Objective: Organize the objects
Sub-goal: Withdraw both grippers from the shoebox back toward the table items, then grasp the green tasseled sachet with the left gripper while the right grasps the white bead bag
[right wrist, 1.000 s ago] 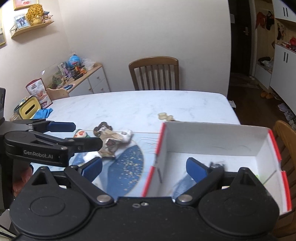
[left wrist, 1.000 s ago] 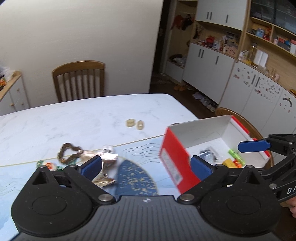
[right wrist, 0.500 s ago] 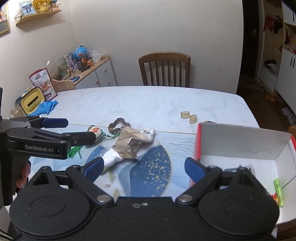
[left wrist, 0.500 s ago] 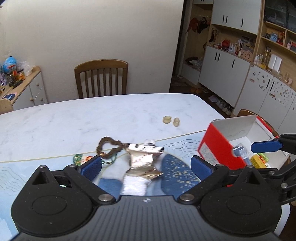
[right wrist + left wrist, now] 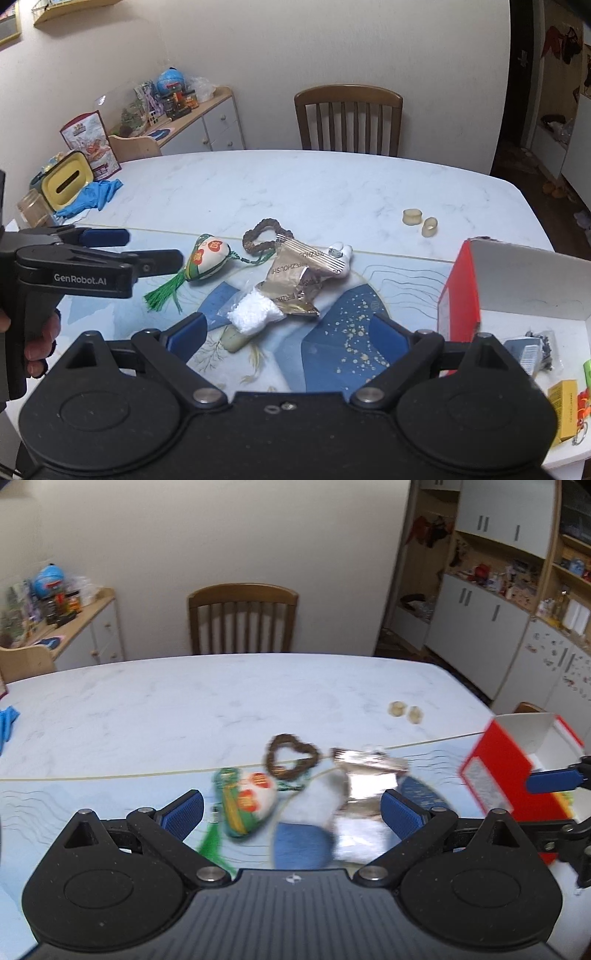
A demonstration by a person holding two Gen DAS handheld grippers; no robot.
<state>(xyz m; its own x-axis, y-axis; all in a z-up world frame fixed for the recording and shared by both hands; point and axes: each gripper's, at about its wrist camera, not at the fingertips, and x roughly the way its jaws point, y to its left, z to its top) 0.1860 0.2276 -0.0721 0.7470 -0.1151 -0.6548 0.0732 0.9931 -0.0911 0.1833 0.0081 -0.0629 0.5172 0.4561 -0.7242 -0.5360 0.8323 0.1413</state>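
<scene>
Several items already lie in the box; sachet, beads, wrapper and rings remain on the table. Both grippers hover spread wide, empty.

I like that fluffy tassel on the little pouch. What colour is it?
The tassel is bright green. It shows best in the right wrist view.

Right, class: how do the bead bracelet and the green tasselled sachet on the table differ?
The bead bracelet is a dark brown open loop; the sachet is a solid, padded heart shape, green and white with red prints. The sachet trails a green tassel; the bracelet has none. Both lie flat on the table, side by side.
</scene>
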